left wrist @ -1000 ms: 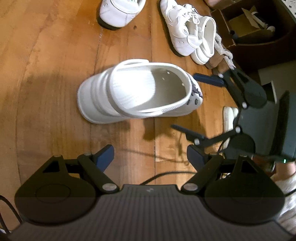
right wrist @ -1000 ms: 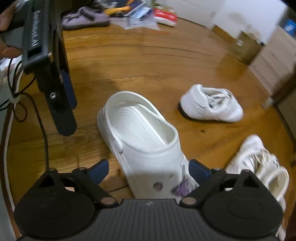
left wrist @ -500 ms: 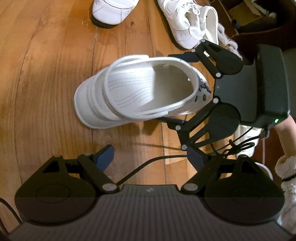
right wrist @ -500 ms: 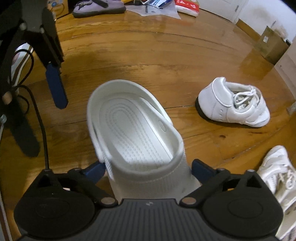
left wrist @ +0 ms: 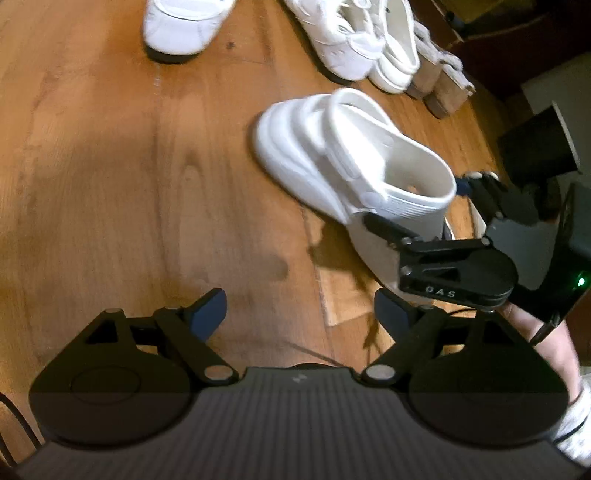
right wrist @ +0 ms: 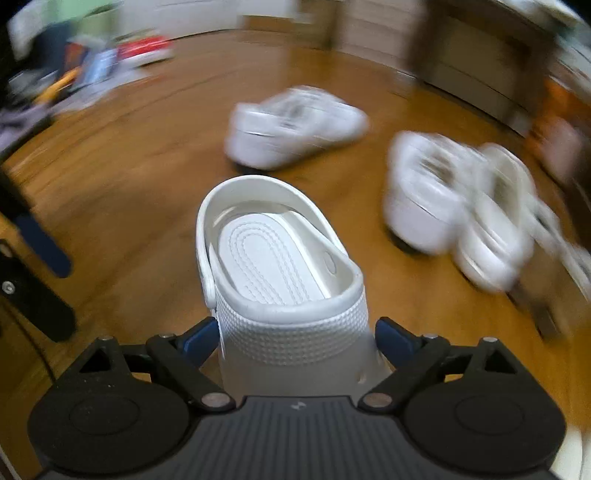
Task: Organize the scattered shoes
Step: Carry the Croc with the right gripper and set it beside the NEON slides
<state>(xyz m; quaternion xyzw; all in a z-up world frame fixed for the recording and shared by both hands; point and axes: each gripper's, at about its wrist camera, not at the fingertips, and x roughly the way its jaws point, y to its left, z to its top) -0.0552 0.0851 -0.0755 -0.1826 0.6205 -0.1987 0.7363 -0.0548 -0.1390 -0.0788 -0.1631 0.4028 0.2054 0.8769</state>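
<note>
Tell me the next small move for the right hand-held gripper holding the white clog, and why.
Probably carry the white clog on toward the white sneakers lined up by the wall and set it beside them. The right hand-held gripper has its fingers on both sides of the clog's toe end, the clog looks tilted up off the wooden floor, and the left hand-held gripper is open and holds nothing.

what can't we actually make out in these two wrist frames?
- Right wrist view: motion blur smears the white sneakers and the far clutter; laces and markings unreadable.
- Right wrist view: the white clog toe is hidden behind the right gripper body; pad contact unclear.
- Left wrist view: clog toe covered by the right gripper's linkage.
- Left wrist view: top sneaker is cut by the frame edge.
- Left gripper holds nothing.
</note>
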